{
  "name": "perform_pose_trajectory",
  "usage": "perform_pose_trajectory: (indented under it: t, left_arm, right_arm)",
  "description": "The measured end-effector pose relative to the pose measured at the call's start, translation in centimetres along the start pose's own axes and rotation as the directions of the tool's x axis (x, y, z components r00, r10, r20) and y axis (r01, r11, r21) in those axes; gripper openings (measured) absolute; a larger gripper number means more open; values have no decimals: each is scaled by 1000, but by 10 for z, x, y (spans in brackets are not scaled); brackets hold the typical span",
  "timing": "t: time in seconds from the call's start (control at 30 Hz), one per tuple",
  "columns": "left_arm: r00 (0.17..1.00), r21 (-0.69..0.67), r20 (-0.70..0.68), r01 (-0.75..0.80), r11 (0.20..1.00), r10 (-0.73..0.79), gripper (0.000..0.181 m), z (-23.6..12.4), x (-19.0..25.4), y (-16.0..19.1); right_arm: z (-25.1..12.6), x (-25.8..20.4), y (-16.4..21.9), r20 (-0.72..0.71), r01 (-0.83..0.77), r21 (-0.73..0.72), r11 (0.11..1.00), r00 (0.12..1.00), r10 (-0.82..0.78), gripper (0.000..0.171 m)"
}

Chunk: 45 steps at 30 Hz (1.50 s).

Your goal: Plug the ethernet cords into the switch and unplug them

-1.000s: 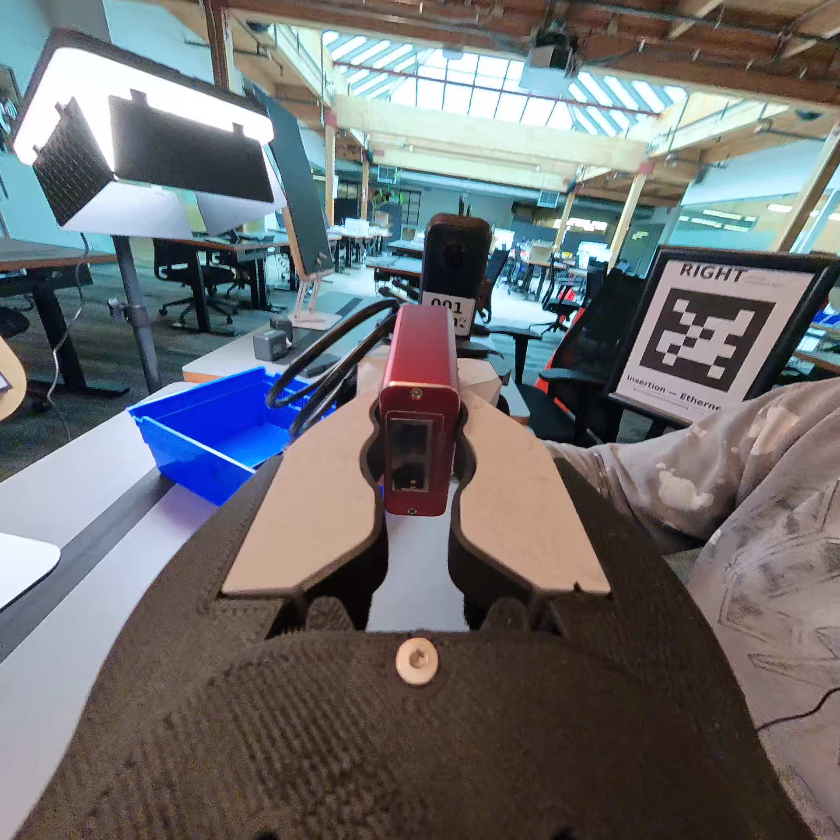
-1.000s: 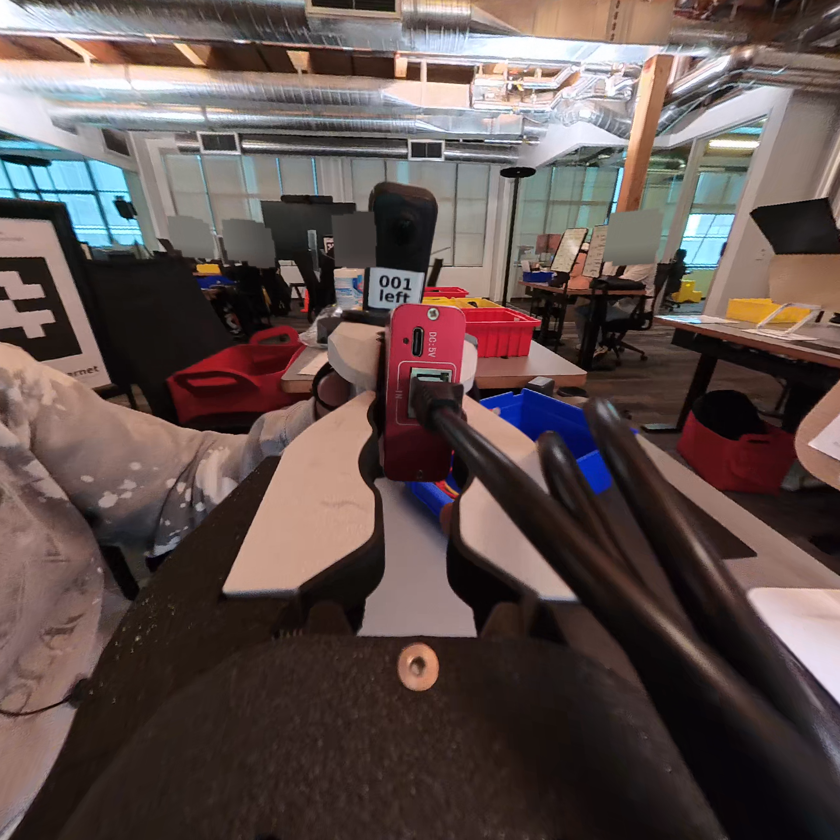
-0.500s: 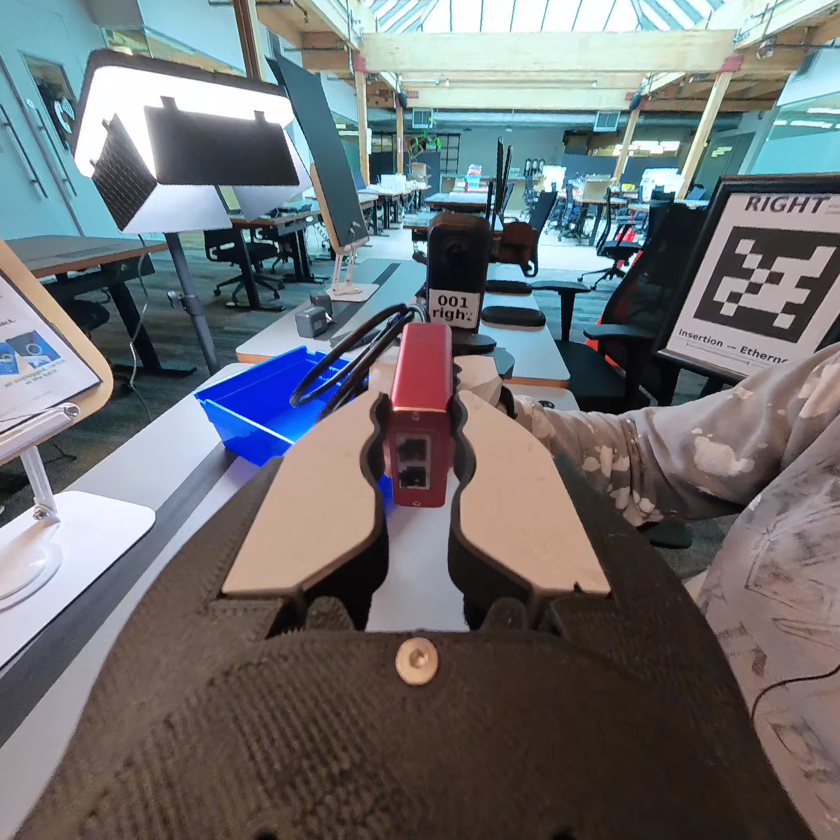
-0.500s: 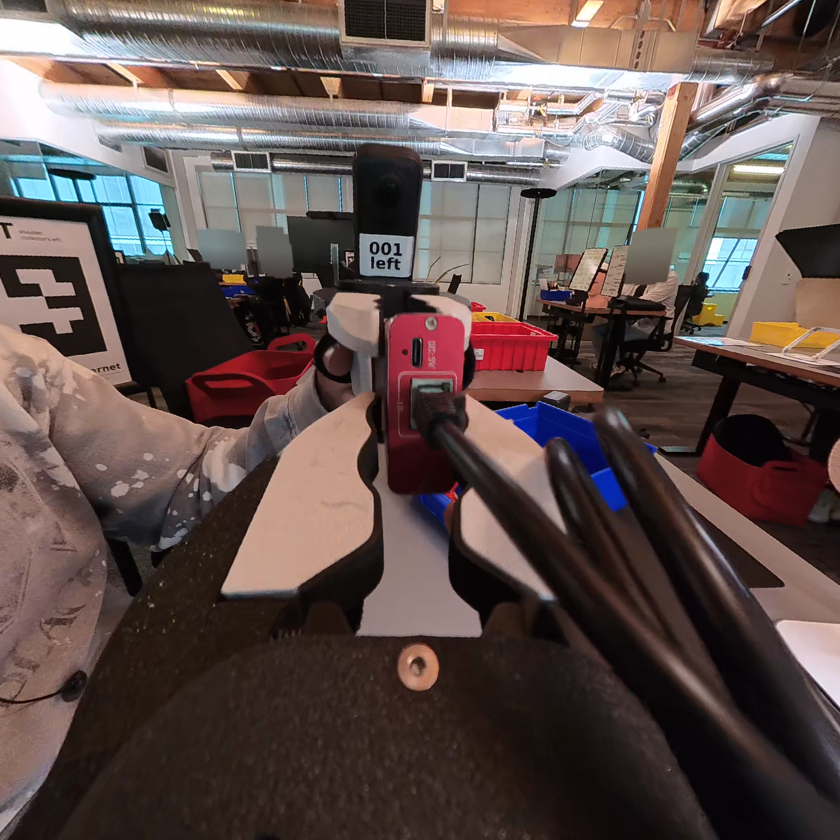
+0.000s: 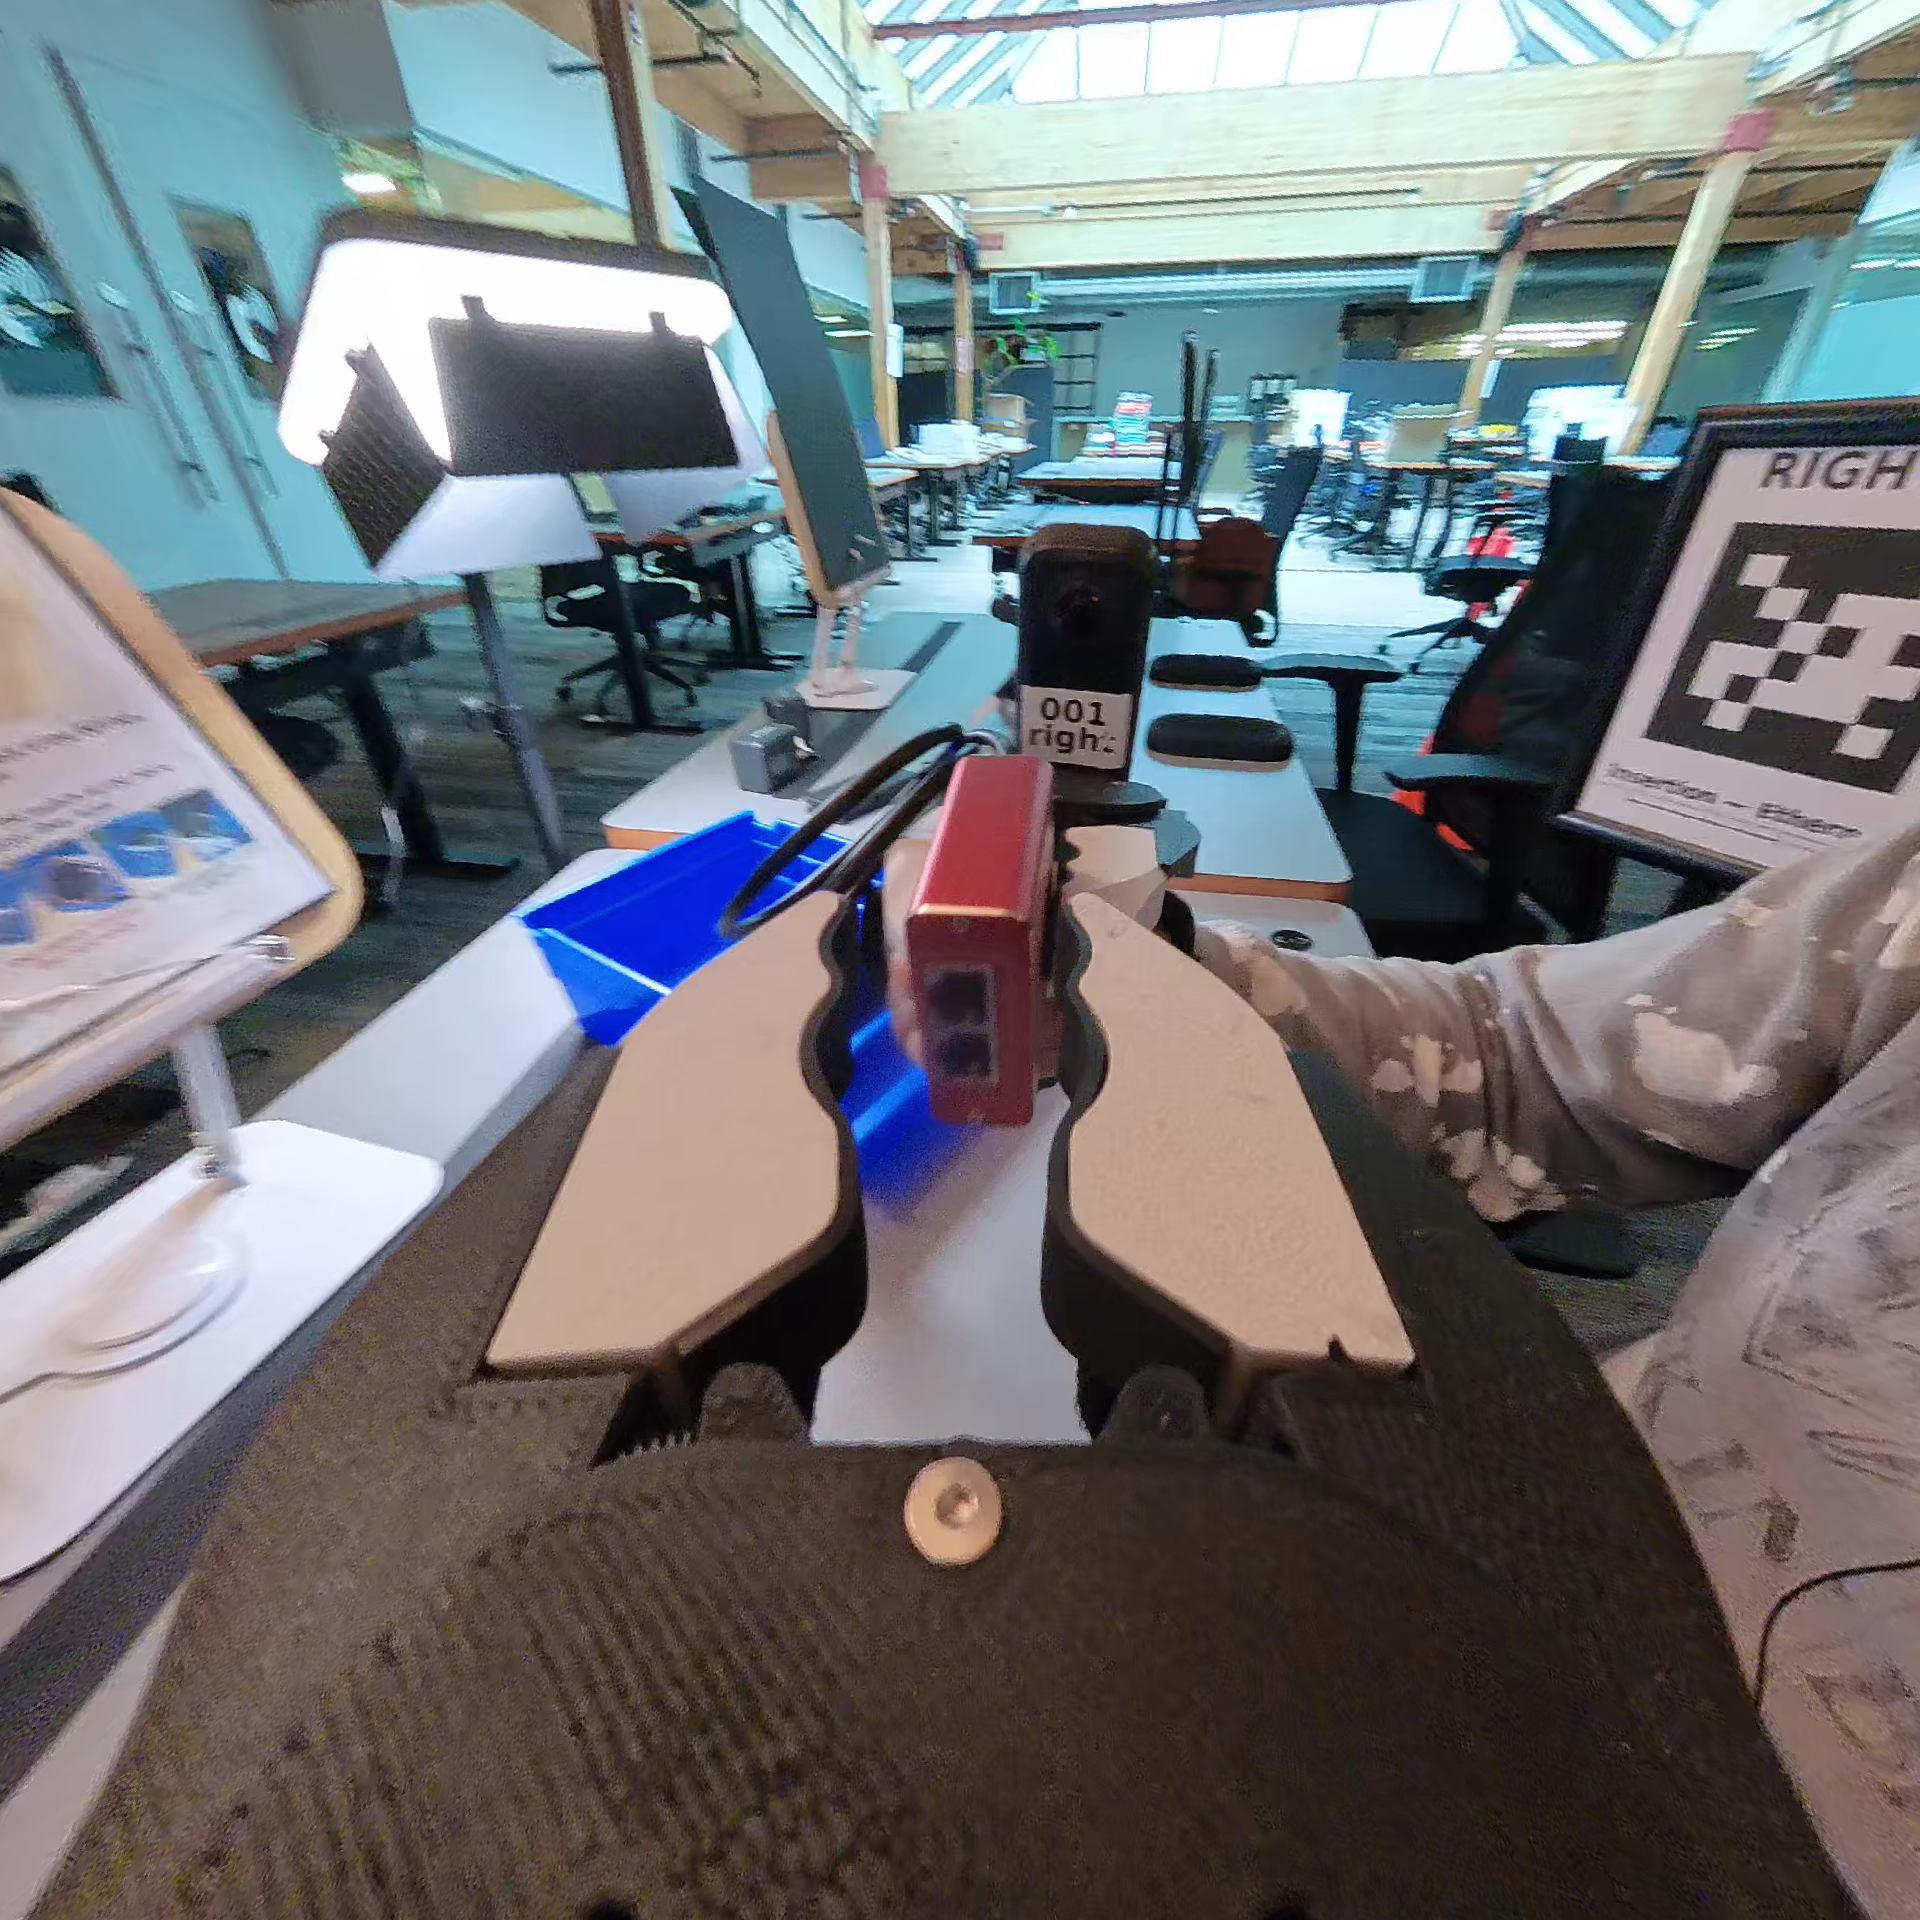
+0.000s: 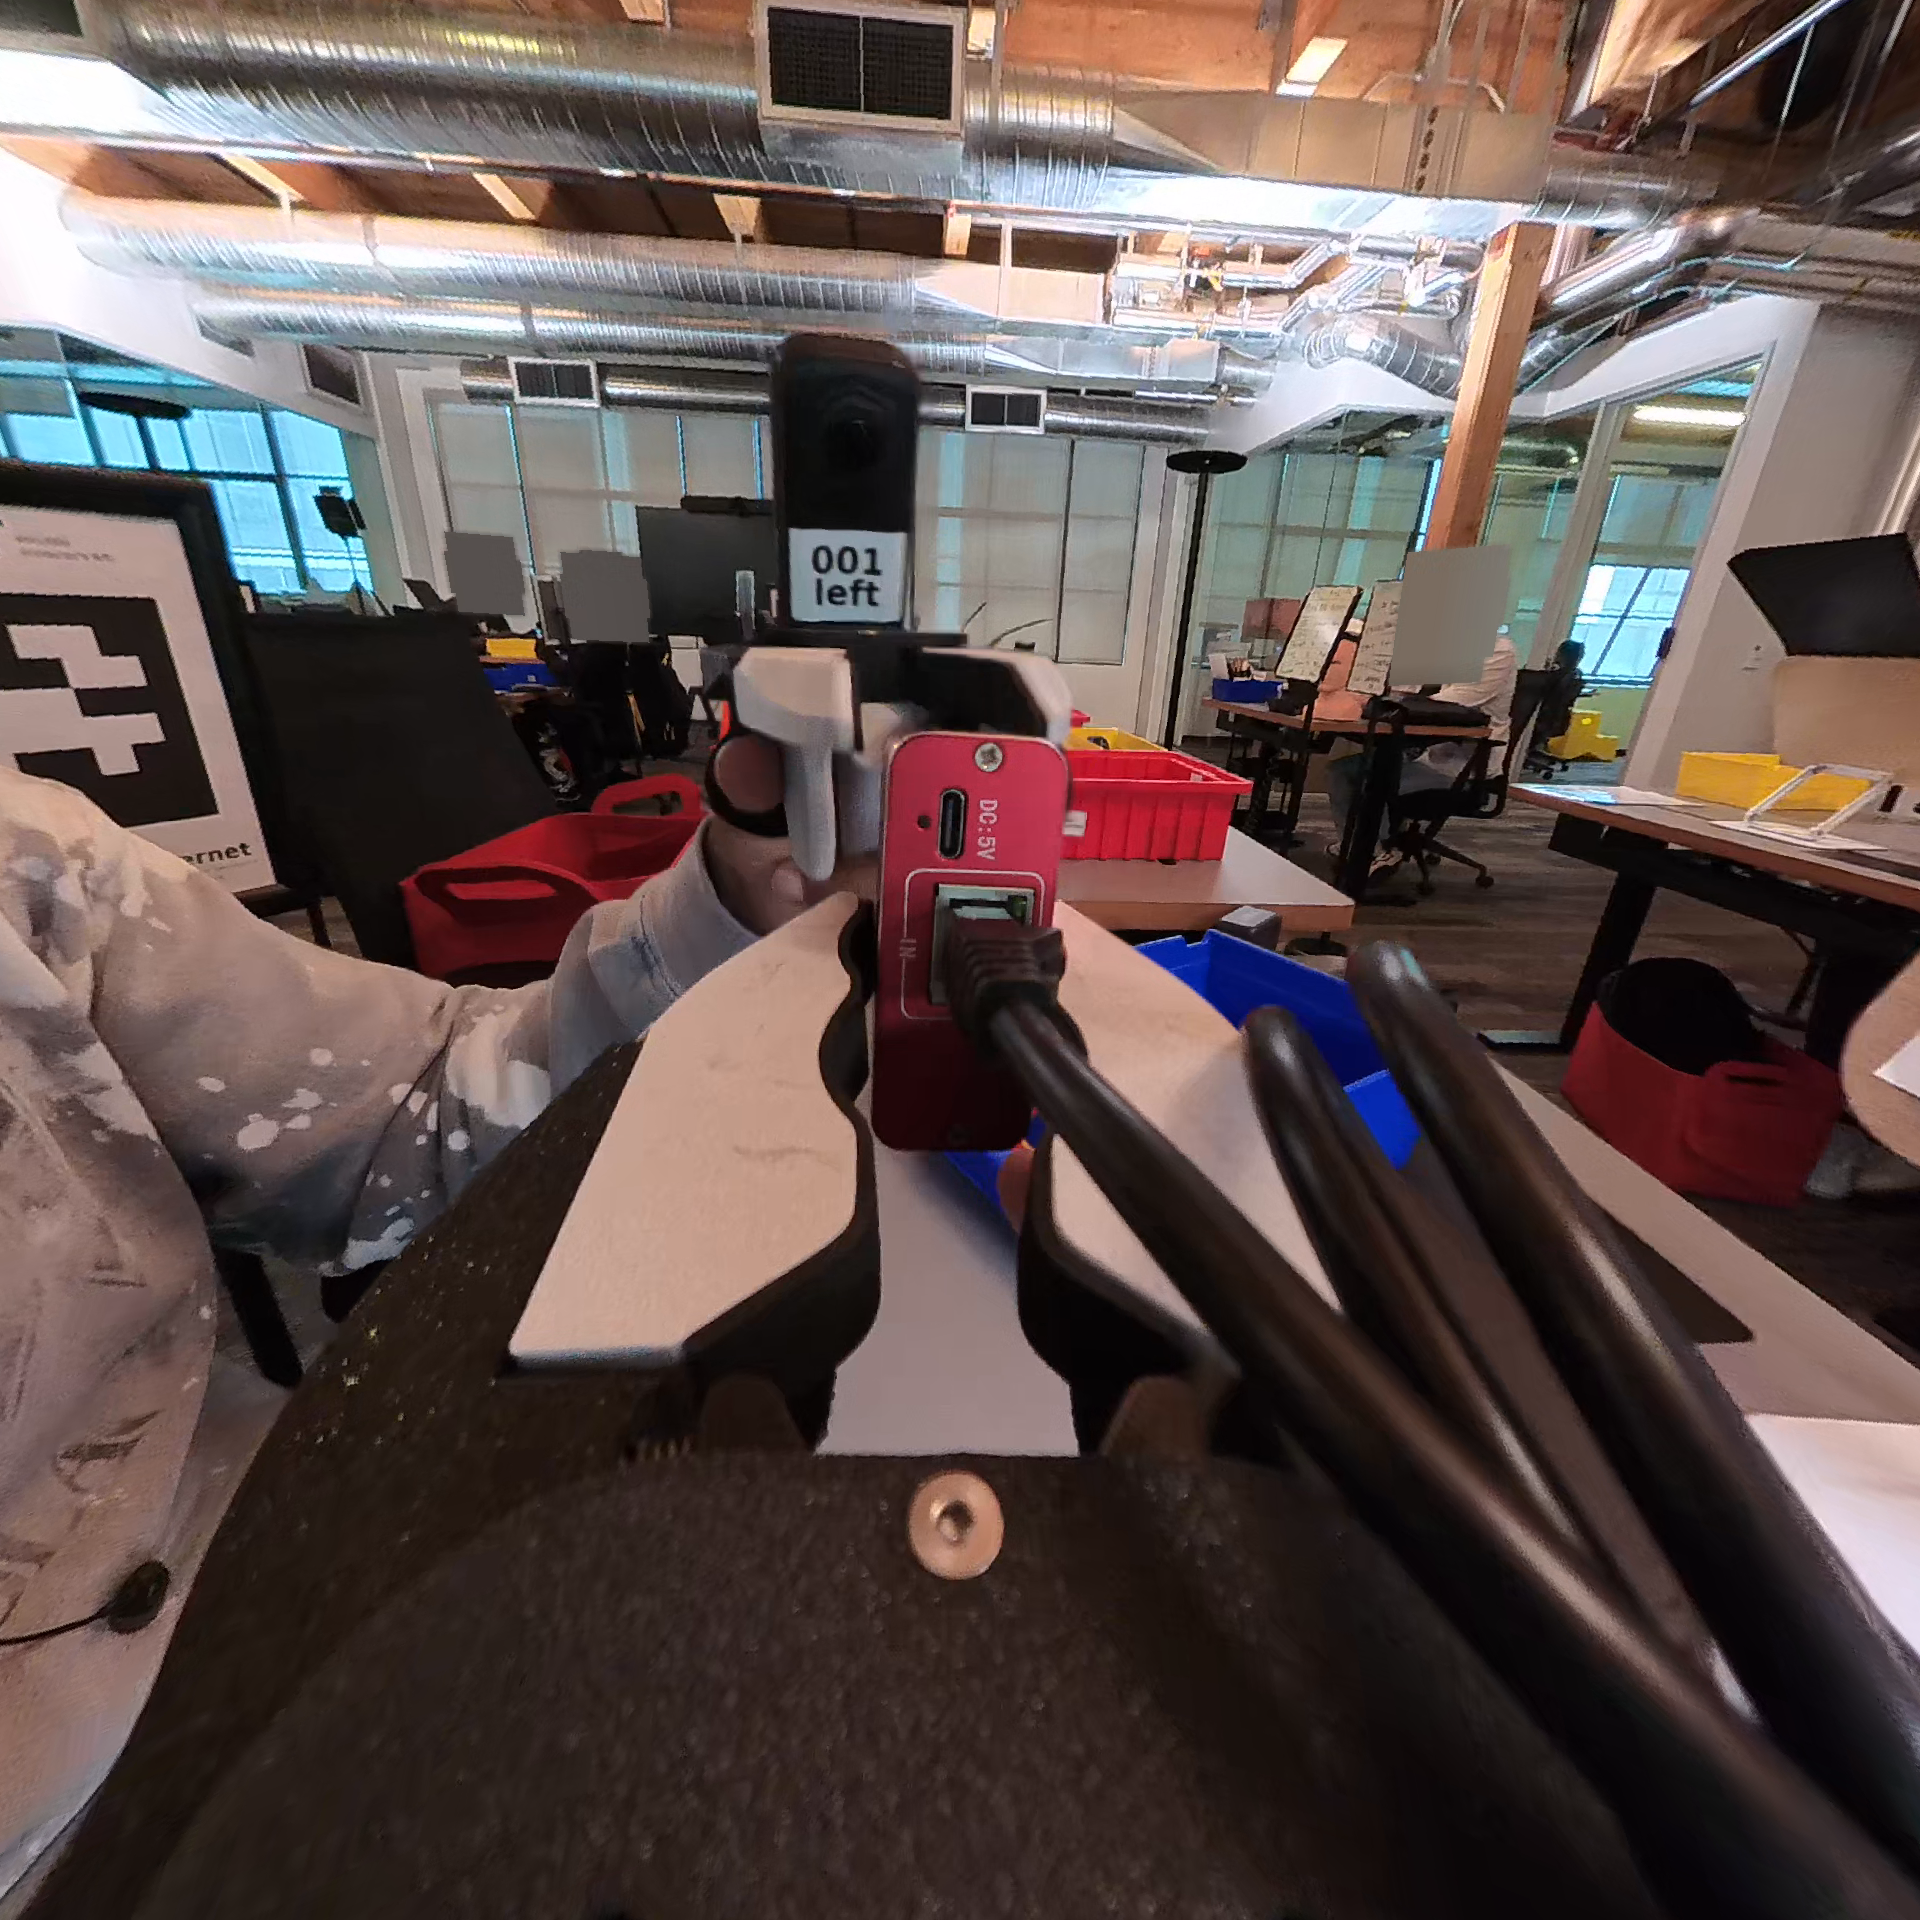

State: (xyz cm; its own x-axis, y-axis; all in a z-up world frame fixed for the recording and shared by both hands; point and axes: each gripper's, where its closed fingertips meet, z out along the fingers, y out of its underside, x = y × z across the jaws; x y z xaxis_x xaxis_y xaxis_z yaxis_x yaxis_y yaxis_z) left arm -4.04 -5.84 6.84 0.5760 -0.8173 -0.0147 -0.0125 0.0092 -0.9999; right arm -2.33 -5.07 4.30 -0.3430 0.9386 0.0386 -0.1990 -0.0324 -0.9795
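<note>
The red switch (image 5: 977, 997) is held off the table between my two grippers, which face each other. In the left wrist view its end with two empty ports faces me. My left gripper (image 5: 961, 935) is slightly open around that end, with a gap on the left side. In the right wrist view the switch (image 6: 966, 831) shows its other end, with a black ethernet cord (image 6: 1143, 1164) plugged into it. My right gripper (image 6: 961, 935) is shut on the switch. The cord's loops run back over the gripper and also show in the left wrist view (image 5: 821, 842).
A blue bin (image 5: 644, 935) stands on the white table (image 5: 416, 1060) below the switch. A sheet on a stand (image 5: 125, 831) is at the left. A framed marker board (image 5: 1787, 644) and a person's sleeve (image 5: 1558, 1039) are at the right. A red bag (image 6: 540, 883) stands behind.
My left gripper's jaws have parted a little and the switch now sits farther from it. Both views have tilted down. The right gripper stays shut on the switch with the cord plugged in.
</note>
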Motion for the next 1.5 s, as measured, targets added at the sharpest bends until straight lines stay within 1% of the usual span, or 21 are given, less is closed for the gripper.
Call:
perform_pose_trajectory:
  t: [0.07,0.13,0.23,0.3,0.4,0.47,0.57,0.6,0.67,0.8,0.93,1.07,1.13,1.2,1.23,1.3,1.4,1.5]
  left_arm:
    - [995,4,94,-42,999,41,37,-25,-14,-11]
    - [971,-23,226,-74,997,77,36,-57,-37,-18]
    - [906,-128,414,-40,991,90,36,-110,-78,-6]
    - [823,-230,557,24,973,111,35,-151,-112,17]
    - [675,-366,721,177,913,158,32,-214,-154,69]
    - [612,-389,777,287,875,145,30,-244,-171,106]
    - [537,-391,834,416,821,125,27,-274,-186,152]
    - [520,-402,843,443,801,135,27,-279,-189,164]
    - [510,-429,846,483,764,153,25,-281,-191,182]
    - [455,-527,840,549,649,296,25,-290,-200,205]
    - [412,-606,795,576,548,446,26,-297,-208,214]
    - [402,-685,712,578,443,576,28,-300,-215,222]
    - [402,-705,685,575,415,607,29,-300,-217,223]
    - [404,-719,668,568,401,625,25,-299,-219,223]
    - [406,-725,662,560,401,630,21,-299,-219,223]
    - [405,-730,658,550,405,635,20,-299,-219,221]
    - [394,-735,665,498,461,634,19,-295,-218,205]
    - [366,-738,672,412,535,644,19,-287,-216,174]
  right_arm:
    - [-8,5,-8,-29,17,10,1000,999,-16,28]
    - [-18,12,-16,-55,20,25,999,998,-18,28]
    - [-31,24,-25,-111,32,44,999,993,-27,28]
    - [-38,31,-27,-135,26,50,998,991,-19,28]
    - [-42,36,-27,-157,27,50,998,987,-19,27]
    - [-42,37,-27,-163,29,44,999,986,-21,27]
    - [-40,37,-24,-165,30,36,999,986,-24,27]
    - [-39,37,-23,-166,32,31,999,986,-27,27]
    - [-38,38,-21,-169,34,23,999,985,-30,27]
    - [-39,40,-19,-177,24,21,1000,984,-19,27]
    - [-41,42,-20,-190,23,18,1000,982,-19,27]
    - [-45,42,-25,-196,26,31,999,980,-19,27]
    - [-47,42,-27,-199,30,36,999,980,-22,27]
    - [-49,42,-30,-201,33,43,999,979,-23,27]
    - [-49,42,-31,-201,34,46,998,979,-24,27]
    - [-51,41,-34,-203,39,50,998,979,-28,27]
    - [-54,41,-37,-207,45,59,997,978,-32,27]
    - [-54,42,-37,-208,40,65,997,978,-26,27]
